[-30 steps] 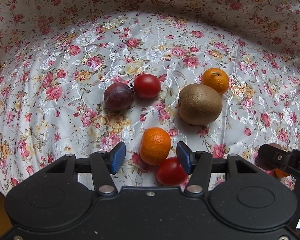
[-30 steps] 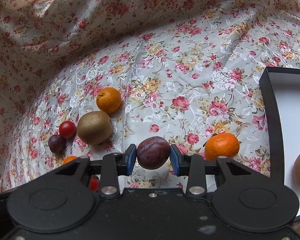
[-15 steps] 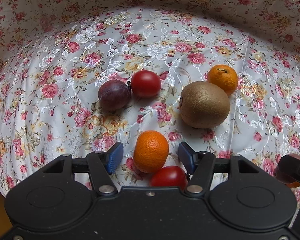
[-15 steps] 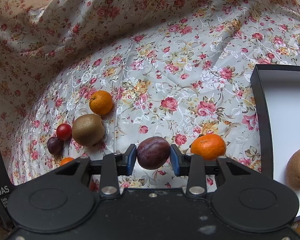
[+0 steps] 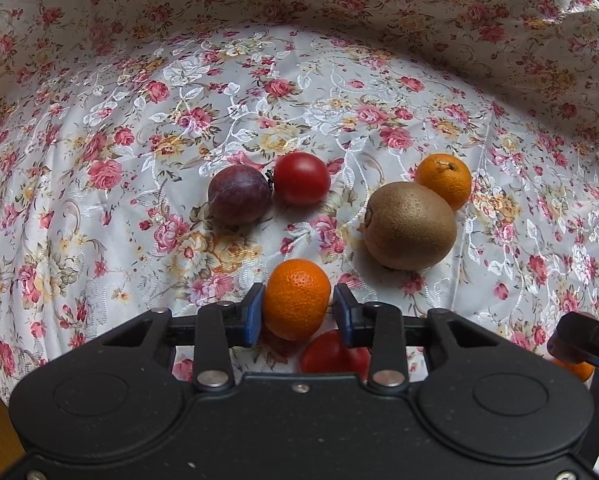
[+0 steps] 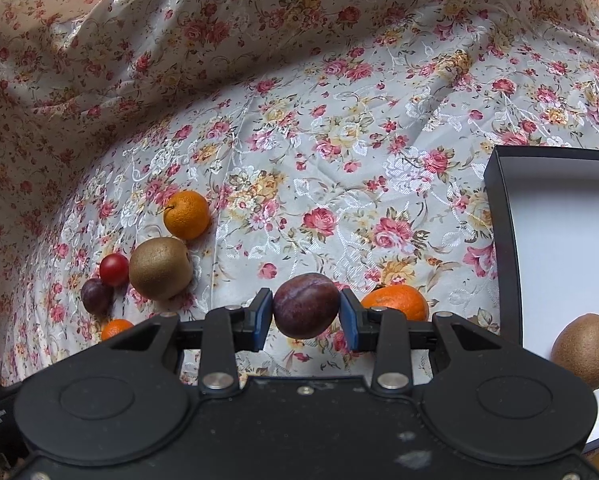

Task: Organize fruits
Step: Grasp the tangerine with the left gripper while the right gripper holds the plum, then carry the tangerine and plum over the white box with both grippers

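On the floral tablecloth (image 5: 299, 92), toward my left, most of the loose fruit sits in a cluster, and I have both tools loaded. My left gripper (image 5: 298, 314) is clamped on a mandarin (image 5: 296, 298) — blue pads pressing its two sides, fruit sitting square in the gap and bulging past the tips. Whether it has cleared the cloth I cannot say from this angle. A tomato (image 5: 333, 354) lies just behind and below it, half hidden by the tool body. Further out: a plum (image 5: 239, 194) touching a second tomato (image 5: 301, 178), and a kiwi (image 5: 411, 226) against another mandarin (image 5: 444, 180).

My right gripper (image 6: 305, 314) grips a dark plum (image 6: 305, 305) across its middle, held above the cloth. The black-rimmed tray (image 6: 499, 240) lies off to its right with a kiwi (image 6: 585, 350) already inside — I judge that is the collection point, hence the plum carried on that side. One mandarin (image 6: 395, 302) rests just beside the tray, not yet in.
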`<control>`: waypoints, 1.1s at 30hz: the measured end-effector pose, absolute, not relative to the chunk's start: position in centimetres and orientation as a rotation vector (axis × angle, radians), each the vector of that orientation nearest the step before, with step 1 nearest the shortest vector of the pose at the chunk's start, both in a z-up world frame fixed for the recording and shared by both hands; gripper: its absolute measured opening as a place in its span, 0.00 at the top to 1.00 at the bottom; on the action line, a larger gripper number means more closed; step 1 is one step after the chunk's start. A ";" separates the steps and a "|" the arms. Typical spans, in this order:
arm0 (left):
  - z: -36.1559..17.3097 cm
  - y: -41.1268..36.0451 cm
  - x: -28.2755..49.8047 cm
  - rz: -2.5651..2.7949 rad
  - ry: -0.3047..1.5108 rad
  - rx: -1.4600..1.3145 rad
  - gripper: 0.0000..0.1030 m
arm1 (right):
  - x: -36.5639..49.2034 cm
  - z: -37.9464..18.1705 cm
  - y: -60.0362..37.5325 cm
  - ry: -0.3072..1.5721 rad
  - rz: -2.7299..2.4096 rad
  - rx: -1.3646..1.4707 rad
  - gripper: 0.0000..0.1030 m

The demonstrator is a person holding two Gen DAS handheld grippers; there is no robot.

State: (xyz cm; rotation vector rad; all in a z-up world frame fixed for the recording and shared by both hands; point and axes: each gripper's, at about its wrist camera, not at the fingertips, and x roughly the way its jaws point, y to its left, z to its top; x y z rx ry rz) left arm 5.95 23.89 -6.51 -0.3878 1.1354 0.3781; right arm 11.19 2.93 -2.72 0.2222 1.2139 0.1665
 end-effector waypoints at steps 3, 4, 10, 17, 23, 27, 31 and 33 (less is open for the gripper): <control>-5.8 25.0 5.8 0.388 1.131 -0.452 0.56 | 11.5 -2.7 3.2 1.215 0.177 0.240 0.63; -5.5 25.3 5.7 0.408 1.127 -0.460 0.56 | 11.7 -2.8 3.4 1.216 0.180 0.242 0.63; -4.1 26.1 5.1 0.454 1.142 -0.420 0.56 | 11.7 -3.0 5.1 1.224 0.211 0.246 0.63; -2.8 28.3 2.8 0.516 1.167 -0.438 0.56 | 11.3 -3.7 8.2 1.248 0.266 0.228 0.63; -1.3 29.9 1.7 0.562 1.196 -0.411 0.56 | 10.1 -4.8 11.1 1.249 0.283 0.118 0.63; 0.5 29.8 1.3 0.529 1.193 -0.355 0.56 | 9.2 -5.2 12.4 1.245 0.270 0.033 0.63; 1.5 28.7 1.2 0.496 1.169 -0.260 0.56 | 8.6 -4.5 12.8 1.242 0.310 -0.001 0.63; 1.3 28.2 1.3 0.489 1.178 -0.249 0.56 | 8.3 -3.8 12.7 1.227 0.323 -0.011 0.63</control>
